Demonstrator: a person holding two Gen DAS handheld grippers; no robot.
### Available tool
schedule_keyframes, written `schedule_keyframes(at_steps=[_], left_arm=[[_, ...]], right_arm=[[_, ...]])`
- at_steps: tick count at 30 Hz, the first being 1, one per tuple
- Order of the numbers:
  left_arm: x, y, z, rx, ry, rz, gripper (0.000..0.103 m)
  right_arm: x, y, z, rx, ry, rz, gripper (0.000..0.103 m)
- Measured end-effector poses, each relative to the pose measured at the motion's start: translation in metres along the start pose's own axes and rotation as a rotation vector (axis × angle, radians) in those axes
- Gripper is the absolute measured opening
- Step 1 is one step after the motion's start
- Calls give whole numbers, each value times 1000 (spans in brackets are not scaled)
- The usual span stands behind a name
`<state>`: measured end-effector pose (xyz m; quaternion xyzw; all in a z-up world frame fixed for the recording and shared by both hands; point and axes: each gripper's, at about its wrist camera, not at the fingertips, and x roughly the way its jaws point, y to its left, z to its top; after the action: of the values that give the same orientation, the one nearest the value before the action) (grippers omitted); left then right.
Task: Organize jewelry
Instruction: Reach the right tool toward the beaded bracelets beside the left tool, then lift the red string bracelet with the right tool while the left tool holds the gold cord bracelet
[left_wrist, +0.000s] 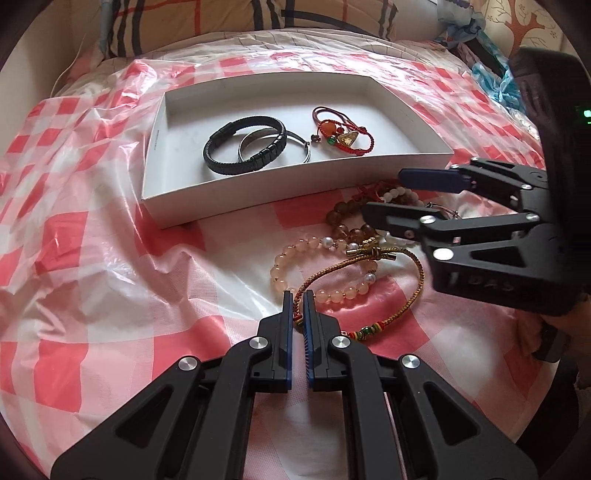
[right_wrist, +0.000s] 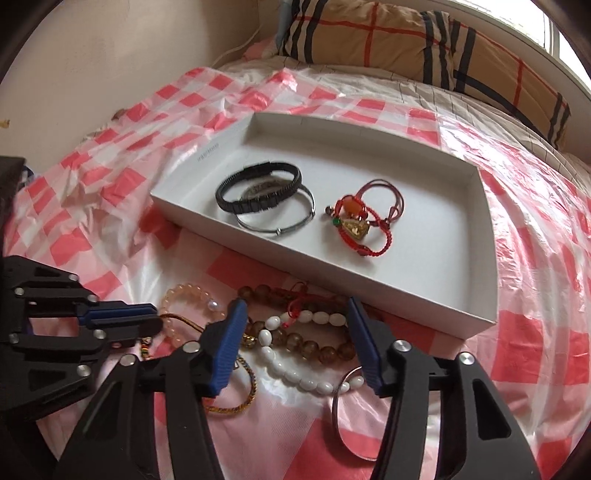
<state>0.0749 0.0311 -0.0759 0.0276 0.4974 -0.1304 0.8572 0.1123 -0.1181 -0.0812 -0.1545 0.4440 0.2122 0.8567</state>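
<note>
A white box (left_wrist: 177, 206) (right_wrist: 476, 317) on the bed holds a black bracelet (left_wrist: 243, 162) (right_wrist: 258, 192), a silver bangle (left_wrist: 295, 142) (right_wrist: 280, 225) and a red cord bracelet (left_wrist: 347, 136) (right_wrist: 362, 225). A pile of jewelry lies in front of it: a pink bead bracelet (left_wrist: 295, 254), a gold cord bracelet (left_wrist: 413, 291), brown beads (right_wrist: 317, 350) and white beads (right_wrist: 291, 373). My left gripper (left_wrist: 298, 299) is shut on the gold cord bracelet. My right gripper (right_wrist: 293, 314) is open above the bead pile.
A red and white checked plastic sheet (left_wrist: 92, 258) covers the bed. A plaid pillow (right_wrist: 406, 40) lies behind the box. A thin silver ring (right_wrist: 340, 406) lies near the right gripper's fingers. A wall stands at the left.
</note>
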Motion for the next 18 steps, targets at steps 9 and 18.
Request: schedule_keyframes(at_steps=[9, 18], left_arm=[[0, 0, -1, -2, -2, 0, 5], [0, 2, -1, -9, -5, 1, 5]], right_arm=[[-4, -27, -3, 151, 4, 130, 4], [-60, -59, -14, 326, -152, 278, 4]])
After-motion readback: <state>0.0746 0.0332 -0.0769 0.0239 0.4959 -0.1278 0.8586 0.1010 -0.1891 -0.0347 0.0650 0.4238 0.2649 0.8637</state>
